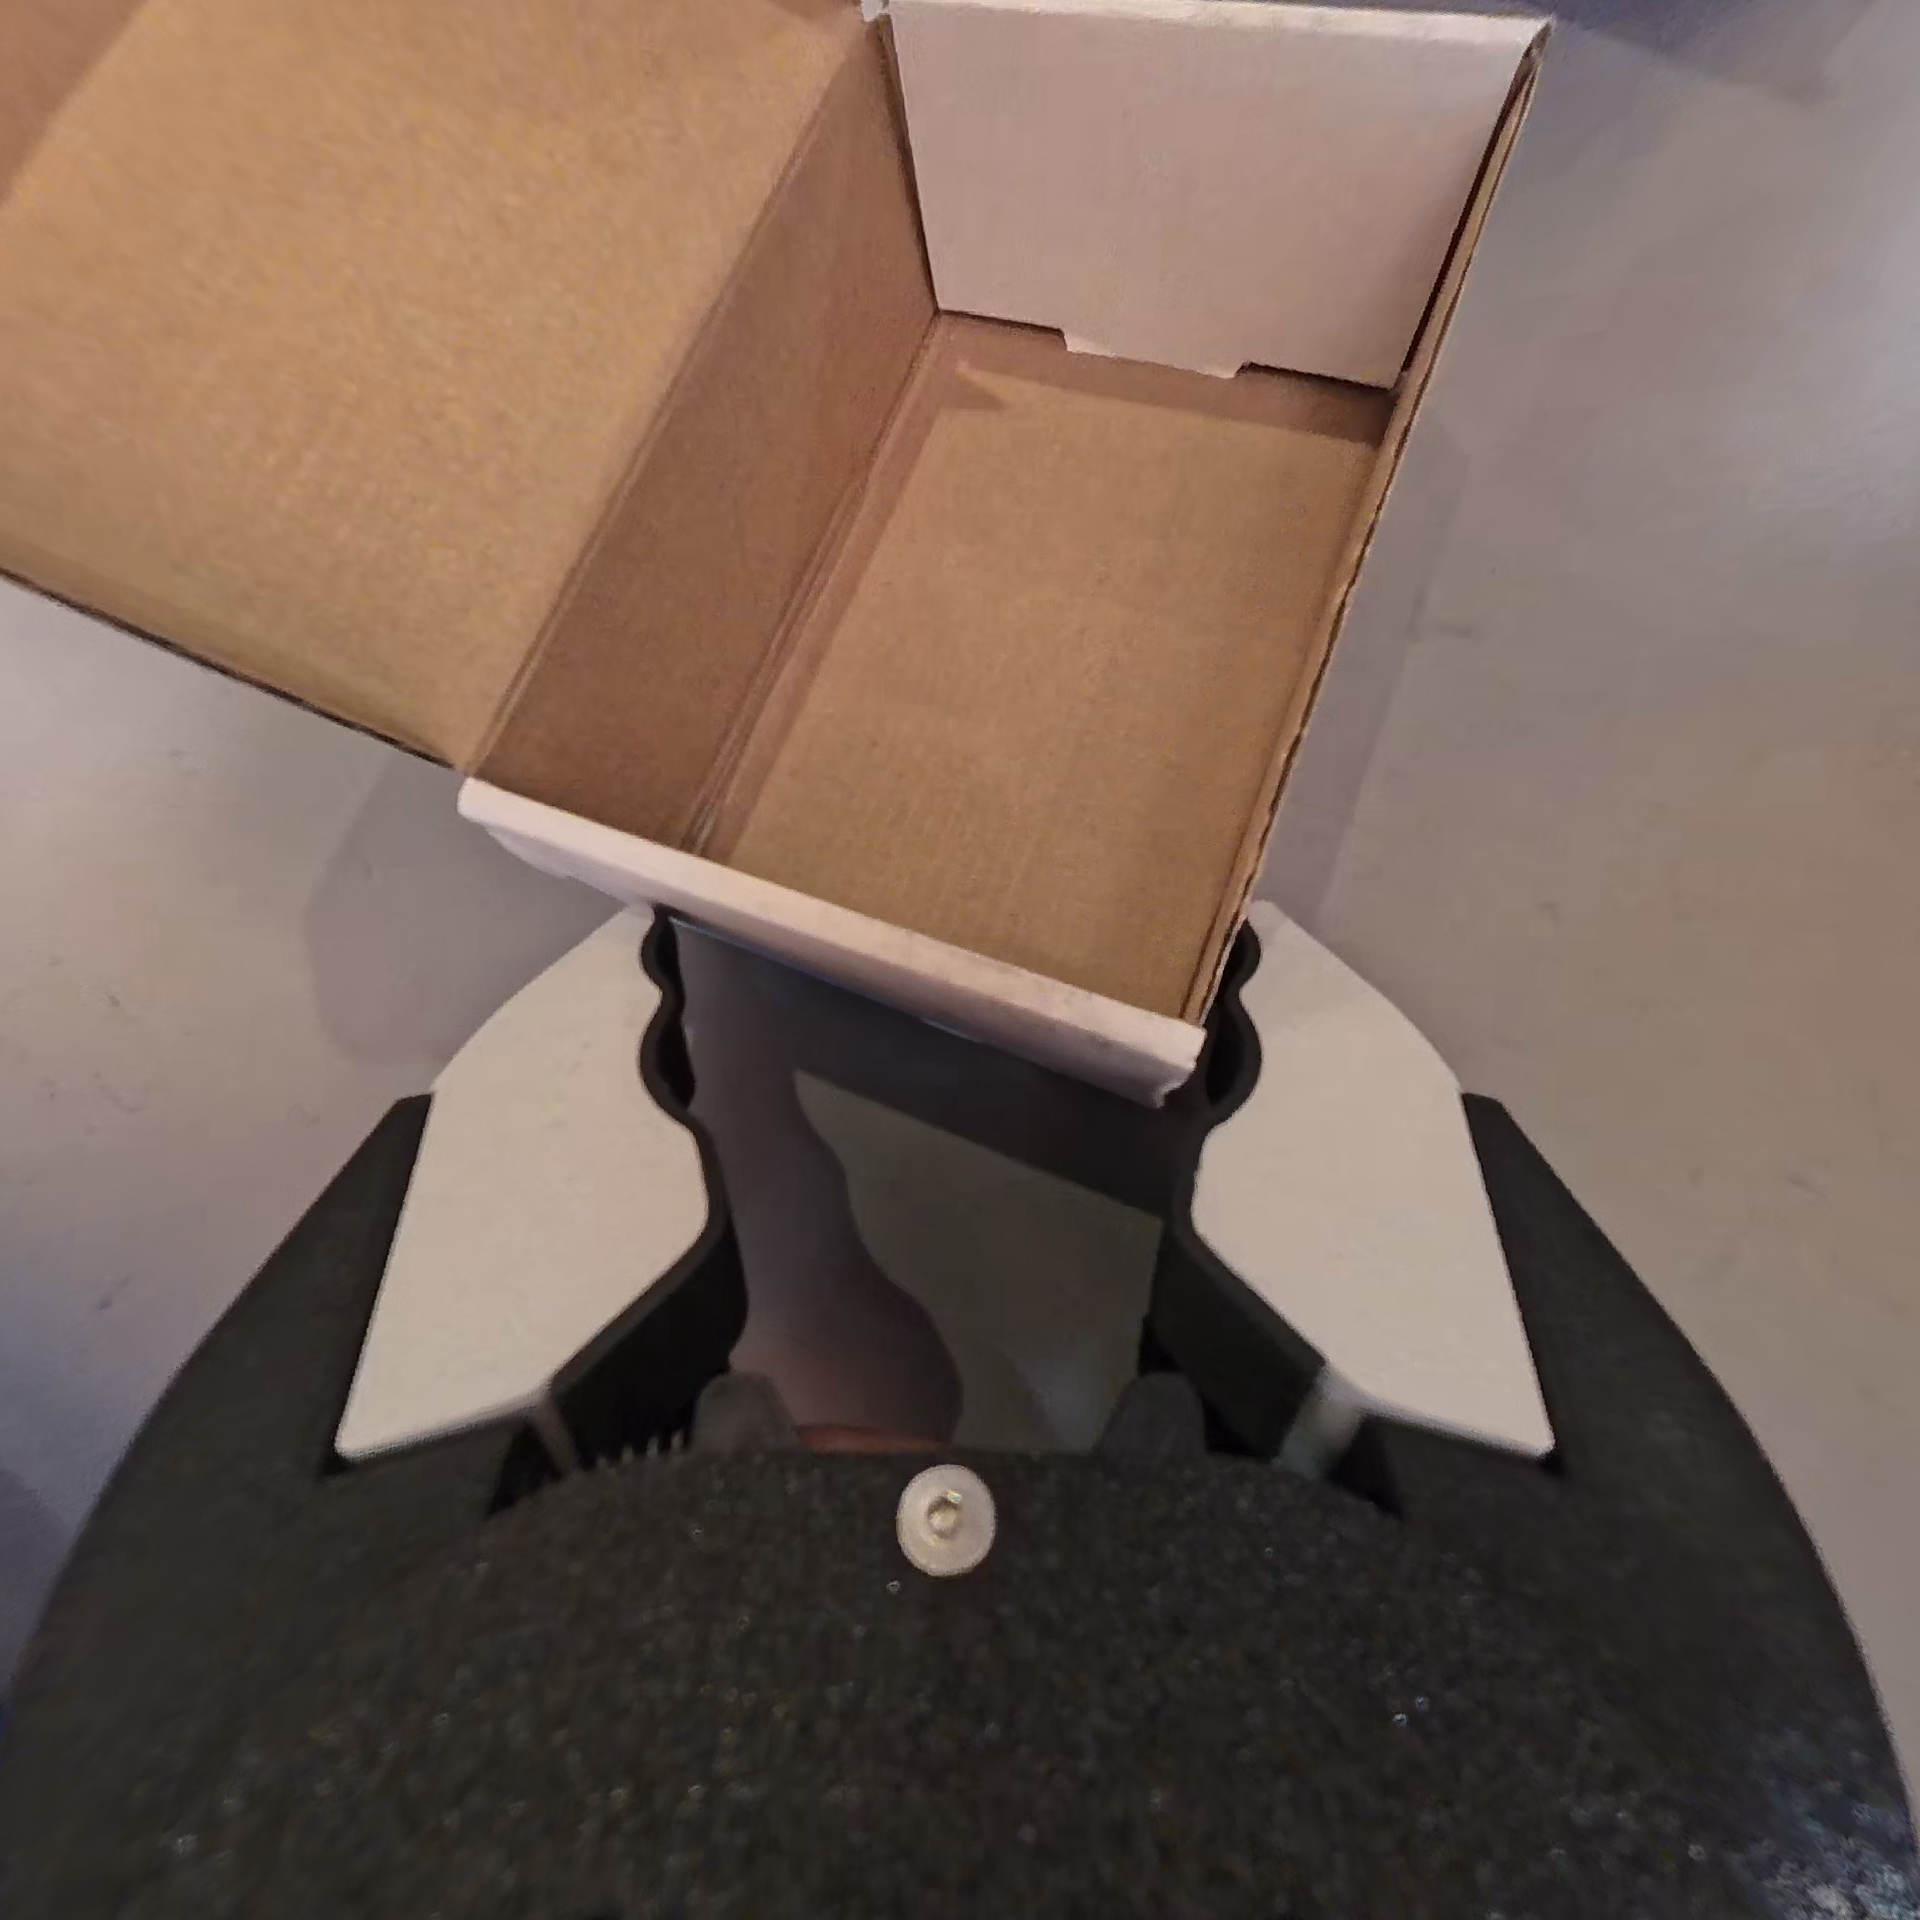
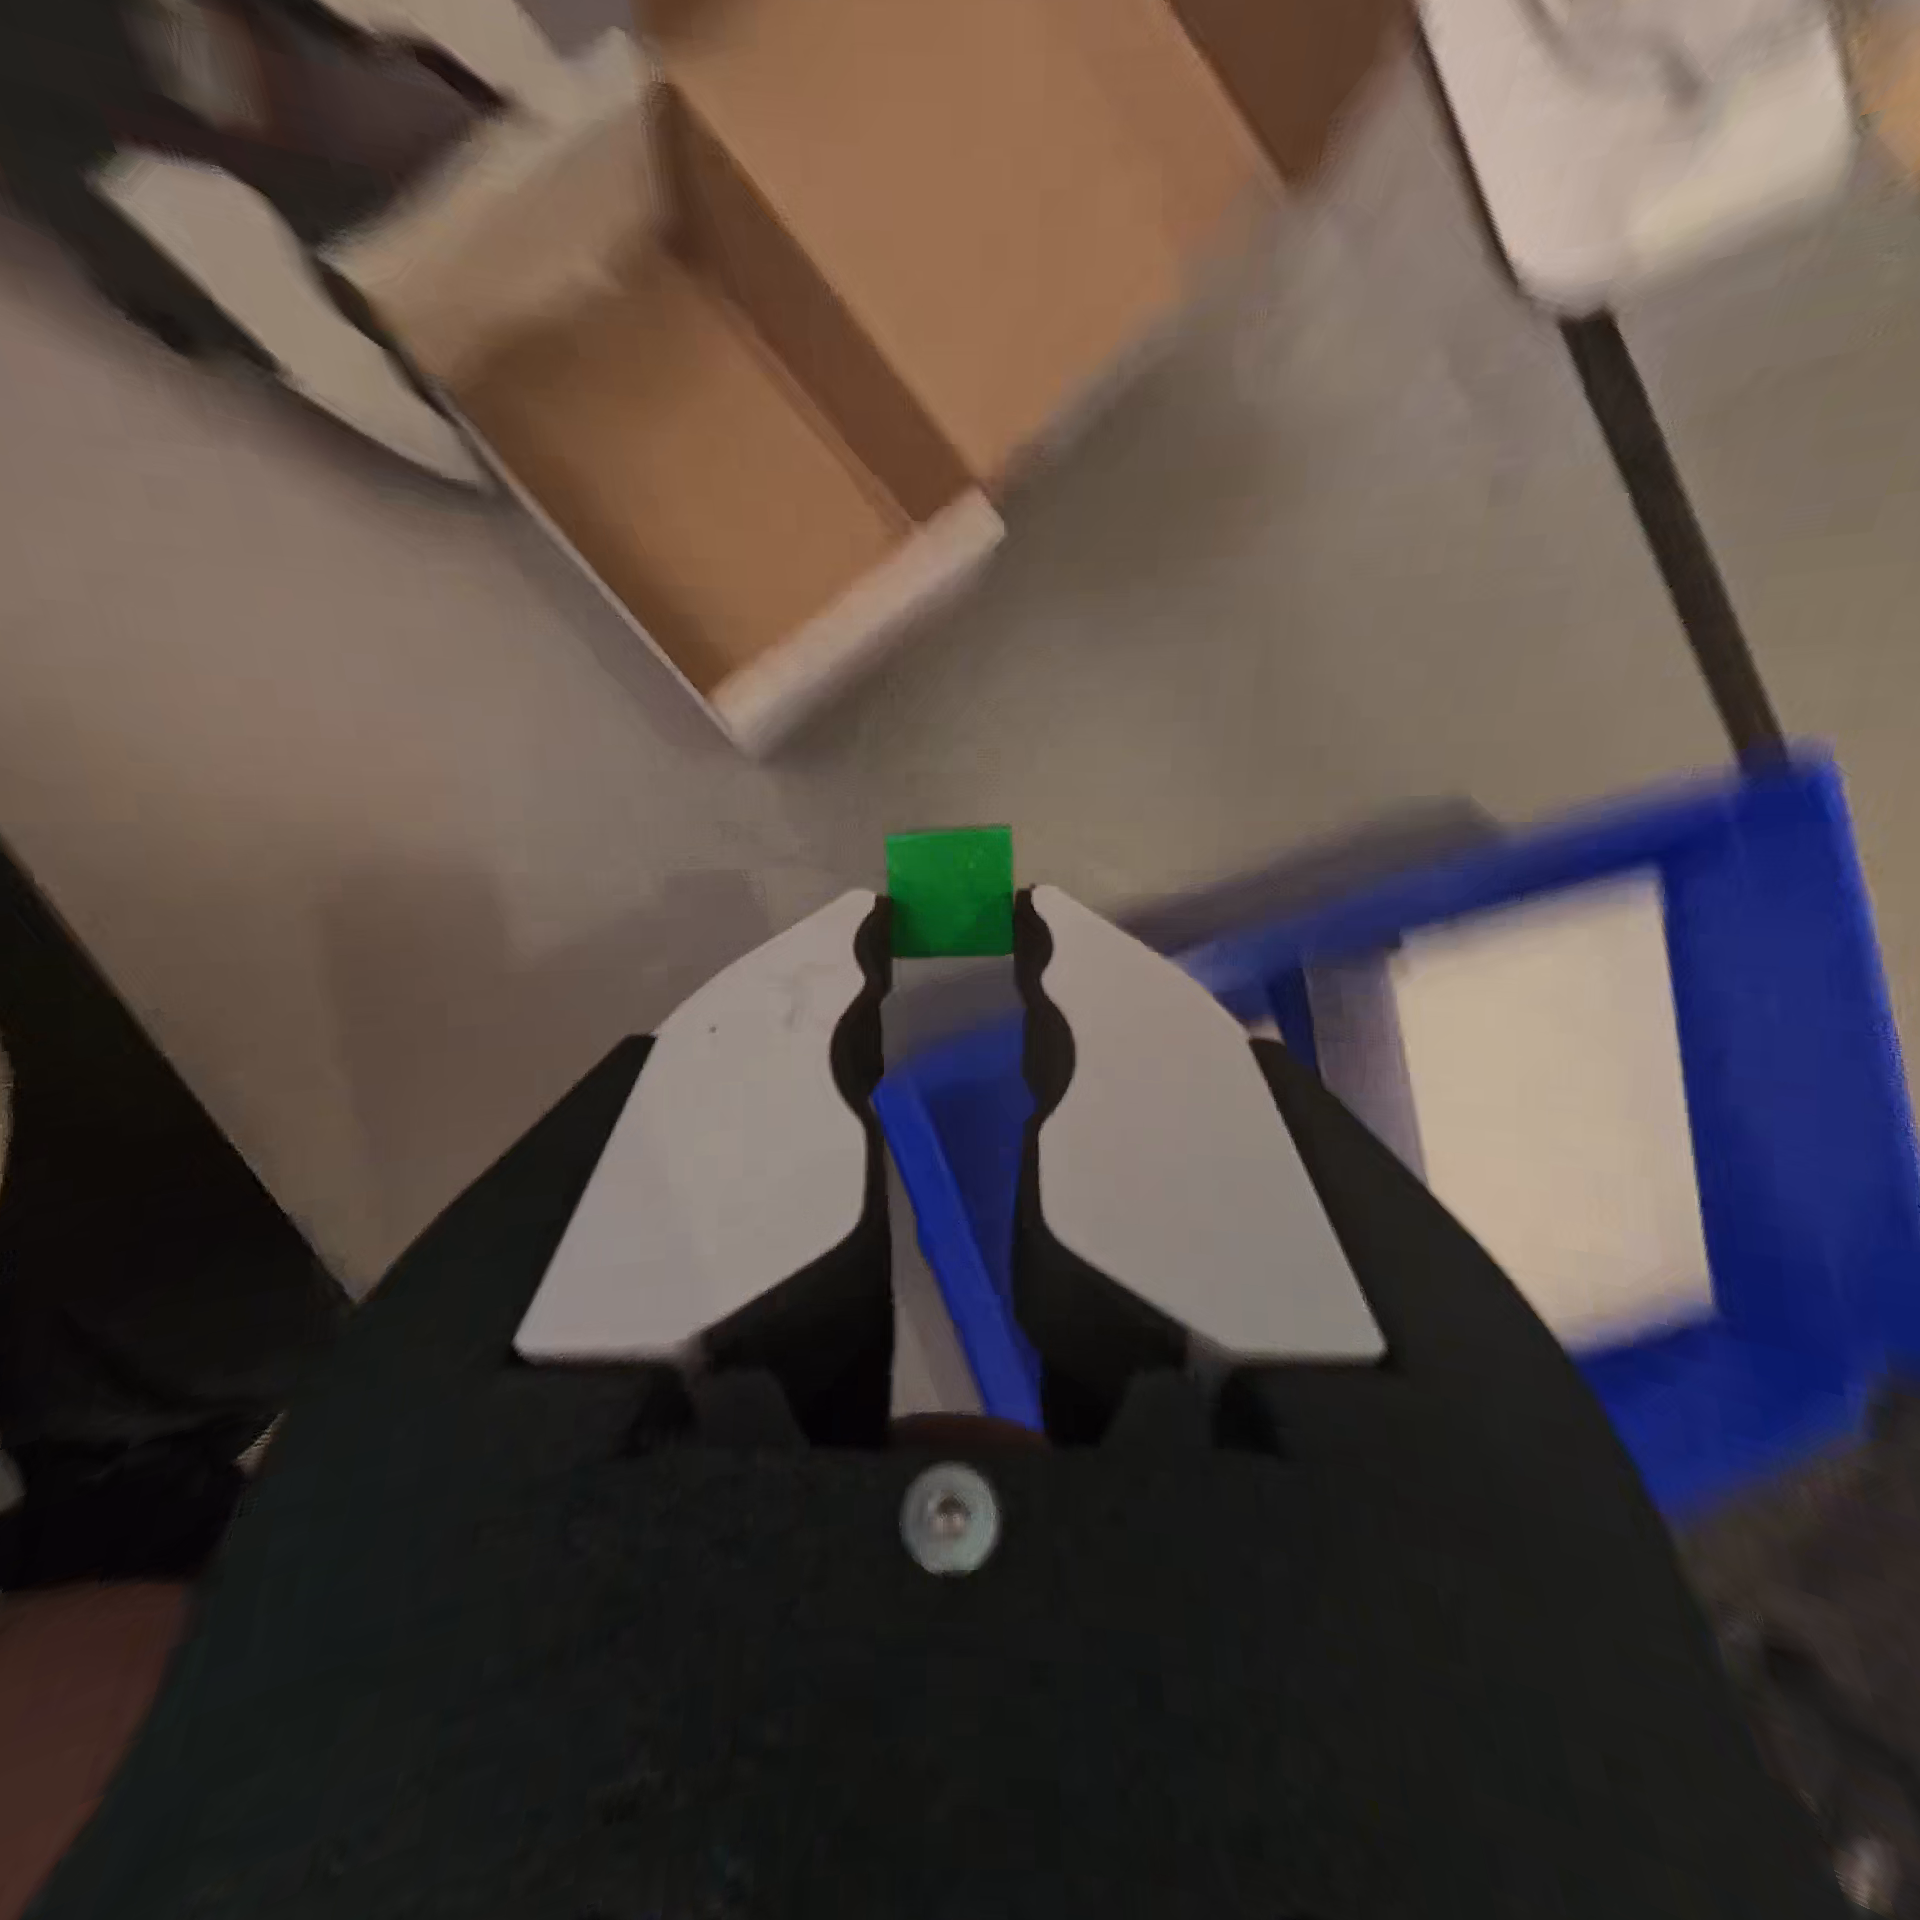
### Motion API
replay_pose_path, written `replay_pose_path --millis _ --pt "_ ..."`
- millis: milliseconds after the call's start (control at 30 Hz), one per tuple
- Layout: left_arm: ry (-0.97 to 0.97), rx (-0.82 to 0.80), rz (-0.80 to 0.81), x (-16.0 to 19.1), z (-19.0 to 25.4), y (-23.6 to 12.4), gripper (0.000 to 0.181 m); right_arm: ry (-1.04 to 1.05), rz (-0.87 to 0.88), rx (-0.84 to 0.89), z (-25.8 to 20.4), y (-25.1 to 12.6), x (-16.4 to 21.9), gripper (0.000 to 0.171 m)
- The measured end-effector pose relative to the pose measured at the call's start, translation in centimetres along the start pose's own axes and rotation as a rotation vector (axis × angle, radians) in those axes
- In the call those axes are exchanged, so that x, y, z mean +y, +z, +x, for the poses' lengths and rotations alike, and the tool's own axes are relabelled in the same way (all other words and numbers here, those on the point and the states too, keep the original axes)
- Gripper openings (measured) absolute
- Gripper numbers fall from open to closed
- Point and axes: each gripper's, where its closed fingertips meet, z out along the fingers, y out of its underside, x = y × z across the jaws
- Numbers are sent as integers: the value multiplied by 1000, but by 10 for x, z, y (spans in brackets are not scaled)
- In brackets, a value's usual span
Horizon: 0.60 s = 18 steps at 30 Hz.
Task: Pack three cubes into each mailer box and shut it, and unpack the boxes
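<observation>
An open mailer box, white outside and brown inside, lies on the pale table with its lid folded back to the left. Nothing shows inside it. My left gripper is open wide, its fingertips just under the box's near end wall. My right gripper is shut on a small green cube and holds it above the table, short of the box. The left gripper shows blurred at the box's far left end in the right wrist view.
A blue open bin stands to the right under my right gripper. A white blurred object sits at the top right, with a dark strip running below it. The right wrist view is motion-blurred. The grippers' ends are close to 25 centimetres from one another.
</observation>
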Motion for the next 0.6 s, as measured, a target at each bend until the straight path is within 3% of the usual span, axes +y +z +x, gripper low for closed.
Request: replay_pose_path --millis 33,133,200,400,600 --pt "1 0 1 0 0 0 97 95 -46 48 17 -10 29 22" --pt "0 1 0 0 0 0 97 391 -199 18 41 -5 107 22" --pt "-1 3 -1 0 0 0 97 458 -301 12 52 14 141 22" --pt "-3 6 -3 0 0 1 96 421 -444 -106 44 65 165 22" --pt "0 4 -1 0 0 0 96 447 -547 -103 49 78 176 22"
